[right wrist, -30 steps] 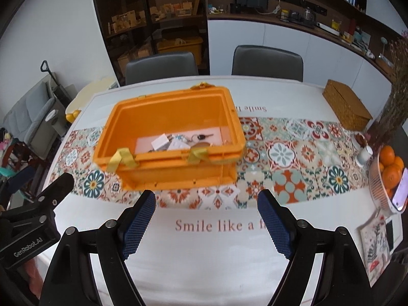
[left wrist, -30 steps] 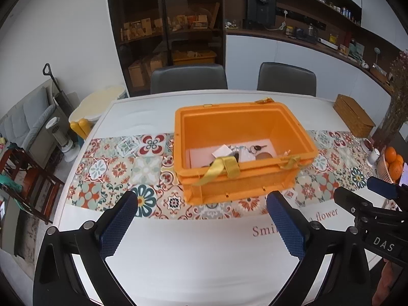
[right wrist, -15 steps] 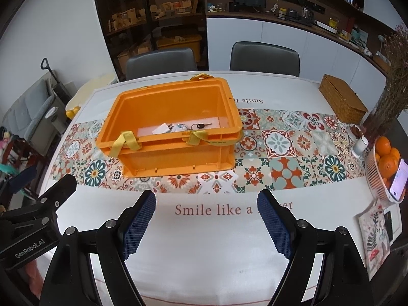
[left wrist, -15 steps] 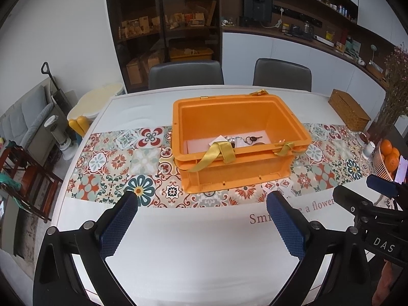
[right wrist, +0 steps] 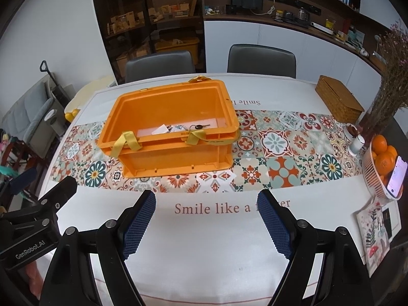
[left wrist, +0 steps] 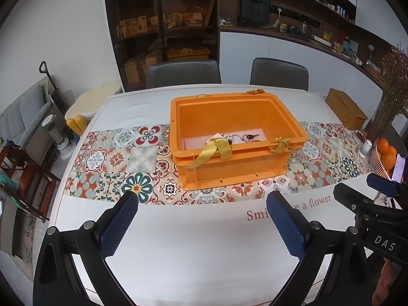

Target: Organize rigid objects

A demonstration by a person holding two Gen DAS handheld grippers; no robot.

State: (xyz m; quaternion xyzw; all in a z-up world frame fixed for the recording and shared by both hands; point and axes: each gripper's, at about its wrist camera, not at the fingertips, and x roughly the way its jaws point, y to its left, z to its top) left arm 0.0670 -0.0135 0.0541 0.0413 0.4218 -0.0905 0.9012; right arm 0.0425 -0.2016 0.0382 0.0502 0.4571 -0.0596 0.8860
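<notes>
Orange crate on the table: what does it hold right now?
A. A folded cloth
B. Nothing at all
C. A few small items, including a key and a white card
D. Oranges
C: inside the orange crate a dark-headed key and a white card lie on its floor.

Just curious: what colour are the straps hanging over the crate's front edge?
Mustard yellow straps on the orange crate; clearest in the right wrist view.

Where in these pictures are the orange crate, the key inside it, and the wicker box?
orange crate (right wrist: pixel 178 156): right wrist view, near side wall.
key (right wrist: pixel 200 126): right wrist view, dark head, on the crate floor.
wicker box (right wrist: pixel 339 99): right wrist view, lid top.
</notes>
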